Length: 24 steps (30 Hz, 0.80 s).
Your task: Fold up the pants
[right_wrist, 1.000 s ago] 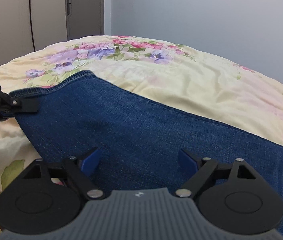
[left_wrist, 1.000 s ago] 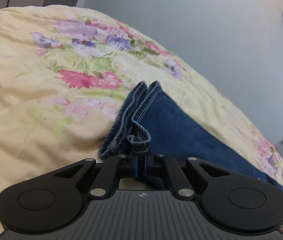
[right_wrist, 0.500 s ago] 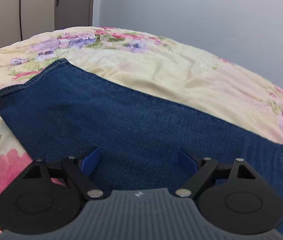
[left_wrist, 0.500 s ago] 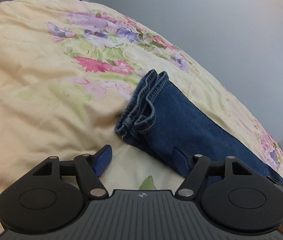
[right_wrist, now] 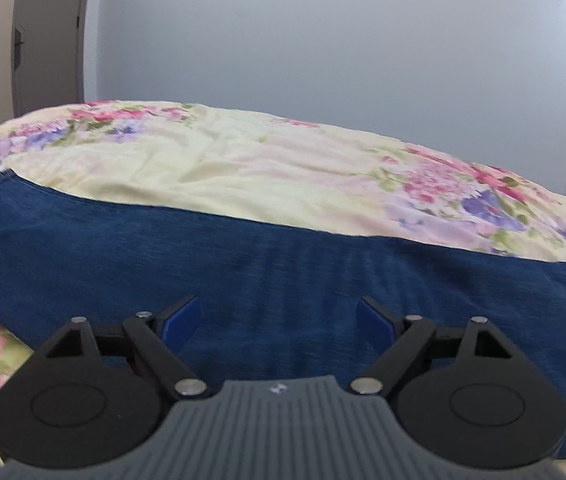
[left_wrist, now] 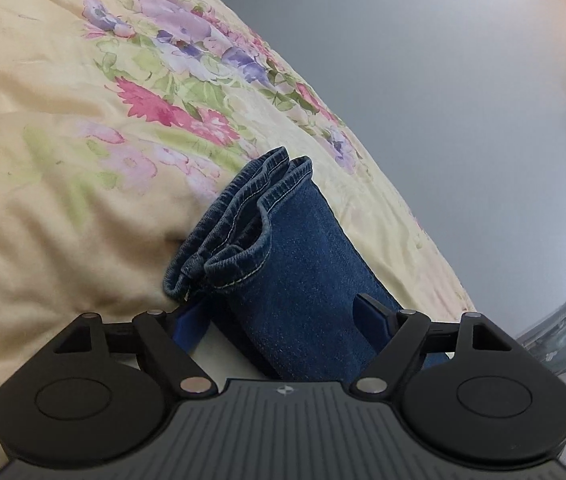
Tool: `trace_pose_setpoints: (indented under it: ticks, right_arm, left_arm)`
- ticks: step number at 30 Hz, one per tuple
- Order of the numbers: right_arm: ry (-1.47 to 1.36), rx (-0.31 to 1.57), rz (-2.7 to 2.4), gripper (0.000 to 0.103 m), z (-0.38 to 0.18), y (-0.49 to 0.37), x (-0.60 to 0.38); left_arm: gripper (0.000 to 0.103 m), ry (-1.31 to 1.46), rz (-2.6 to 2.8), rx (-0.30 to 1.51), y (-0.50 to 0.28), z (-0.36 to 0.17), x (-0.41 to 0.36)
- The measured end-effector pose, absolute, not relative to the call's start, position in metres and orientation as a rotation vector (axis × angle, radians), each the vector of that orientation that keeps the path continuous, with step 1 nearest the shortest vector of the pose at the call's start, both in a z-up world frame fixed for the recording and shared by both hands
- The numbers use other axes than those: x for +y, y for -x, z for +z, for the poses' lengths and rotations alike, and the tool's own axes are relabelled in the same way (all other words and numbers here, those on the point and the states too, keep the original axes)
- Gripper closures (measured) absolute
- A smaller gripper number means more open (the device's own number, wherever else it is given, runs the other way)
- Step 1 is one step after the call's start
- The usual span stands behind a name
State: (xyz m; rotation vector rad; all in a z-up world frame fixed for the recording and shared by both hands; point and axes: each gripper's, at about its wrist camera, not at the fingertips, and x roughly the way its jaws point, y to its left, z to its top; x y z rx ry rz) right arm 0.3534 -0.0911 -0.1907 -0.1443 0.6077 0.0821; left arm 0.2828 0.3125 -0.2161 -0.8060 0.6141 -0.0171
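Loosely, both jaws wide over jeans (left_wrist: 303, 280).

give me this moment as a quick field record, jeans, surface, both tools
garment: blue jeans, legs stacked, hems bunched at the far end
surface: floral yellow quilt
left tool: open, fingers straddling the leg end near the hems, nothing gripped
right tool: open, over the flat denim, nothing gripped
background: plain grey wall
fold state: laid lengthwise, crosswise fold not yet made
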Motion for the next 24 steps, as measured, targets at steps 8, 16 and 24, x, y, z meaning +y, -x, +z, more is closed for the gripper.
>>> trace_pose_setpoints:
  ticks: [8,16,24]
  right_arm:
    - [0.205,0.636,0.032,0.022,-0.21,-0.352,-0.126]
    - [0.22,0.653,0.045,0.021,-0.223,-0.36,-0.122]
    - [0.183,0.649,0.046,0.021,-0.23,-0.359,-0.125]
  left_arm:
    - [0.017,0.749,-0.008,0.611,-0.27,-0.217,0.3]
    - [0.073,0.907,-0.03,0.564,-0.294,-0.221,0.316]
    - [0.09,0.877,-0.102,0.46,-0.292,-0.187,0.296]
